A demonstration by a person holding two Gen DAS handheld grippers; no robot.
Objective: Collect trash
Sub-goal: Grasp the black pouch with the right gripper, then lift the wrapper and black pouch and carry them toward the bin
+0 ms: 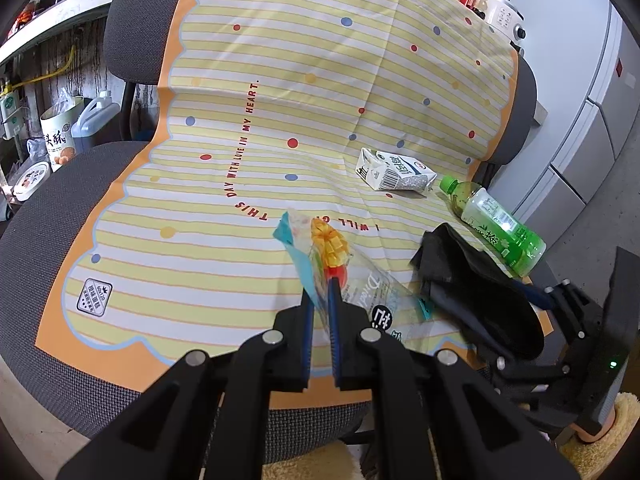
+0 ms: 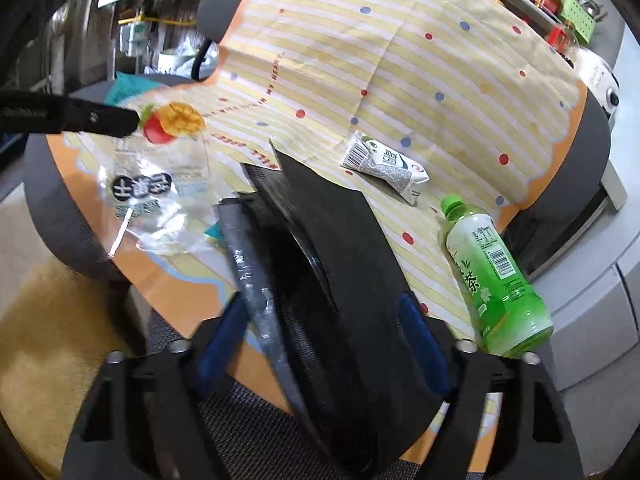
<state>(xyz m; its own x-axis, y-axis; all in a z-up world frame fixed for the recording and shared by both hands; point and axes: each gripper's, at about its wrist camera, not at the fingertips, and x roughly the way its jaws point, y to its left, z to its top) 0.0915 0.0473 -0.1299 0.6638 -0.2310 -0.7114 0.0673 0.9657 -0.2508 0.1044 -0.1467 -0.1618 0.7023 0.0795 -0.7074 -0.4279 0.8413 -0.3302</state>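
Pinching a clear snack wrapper (image 1: 352,276), the left claw (image 1: 322,300) held it just above the striped cloth (image 1: 280,80). The right claw (image 2: 320,320) stood apart around a black bag (image 2: 344,240), its pads not visibly pressing; a milk carton (image 2: 384,164) and green bottle (image 2: 496,276) lay beyond.

A yellow-and-white striped cloth (image 1: 304,92) with red and blue dots and an orange border covers a grey mesh chair (image 1: 52,216). The bottle (image 2: 494,272) is green, the carton (image 2: 382,164) white, the bag (image 2: 332,264) black.
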